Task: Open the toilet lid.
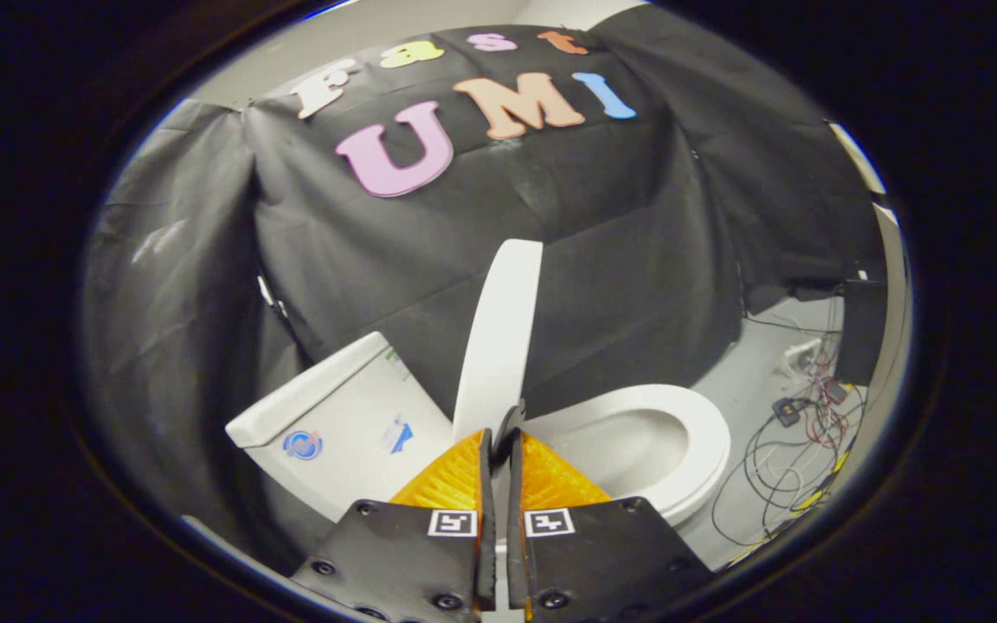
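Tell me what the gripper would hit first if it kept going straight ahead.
The gripper already pinches the raised toilet lid edge between its fingers, so it meets the lid first; beyond hangs the black cloth wall.

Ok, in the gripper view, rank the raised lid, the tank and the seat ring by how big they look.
1. Tank, though it sits nearer the camera.
2. Seat ring and raised lid look about alike; the lid shows edge-on, gripper shut on it.

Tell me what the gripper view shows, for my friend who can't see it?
The claw is pinched shut on the edge of a white toilet lid, which stands raised nearly upright. The open seat and bowl sit on one side of the lid and the white tank on the other, with tangled cables on the floor beyond the bowl.
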`<state>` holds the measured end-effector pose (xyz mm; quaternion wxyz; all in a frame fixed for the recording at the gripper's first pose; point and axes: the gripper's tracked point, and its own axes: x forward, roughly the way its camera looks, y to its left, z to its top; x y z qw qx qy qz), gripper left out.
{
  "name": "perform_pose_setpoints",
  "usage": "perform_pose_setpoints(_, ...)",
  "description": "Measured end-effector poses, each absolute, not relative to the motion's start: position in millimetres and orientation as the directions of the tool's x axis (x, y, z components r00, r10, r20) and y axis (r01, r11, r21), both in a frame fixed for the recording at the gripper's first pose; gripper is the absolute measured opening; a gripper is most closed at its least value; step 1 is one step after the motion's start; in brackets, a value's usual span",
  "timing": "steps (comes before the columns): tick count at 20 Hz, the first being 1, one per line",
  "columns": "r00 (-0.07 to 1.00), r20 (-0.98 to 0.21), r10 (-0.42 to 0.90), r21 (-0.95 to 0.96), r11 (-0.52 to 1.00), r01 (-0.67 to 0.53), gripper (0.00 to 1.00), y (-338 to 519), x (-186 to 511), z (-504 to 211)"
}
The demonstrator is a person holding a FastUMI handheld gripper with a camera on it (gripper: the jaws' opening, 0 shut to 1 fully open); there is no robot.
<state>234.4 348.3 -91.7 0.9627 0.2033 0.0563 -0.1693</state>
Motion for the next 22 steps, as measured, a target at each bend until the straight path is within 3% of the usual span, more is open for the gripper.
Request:
perform_pose_setpoints(11,0.992,-0.082,-0.098,0.24,0.964,0.115,0.06,417,269,-57)
perform_pose_setpoints(22,0.998,-0.062,0.032,0.164,0.986,-0.022,0.06,474,300,-52)
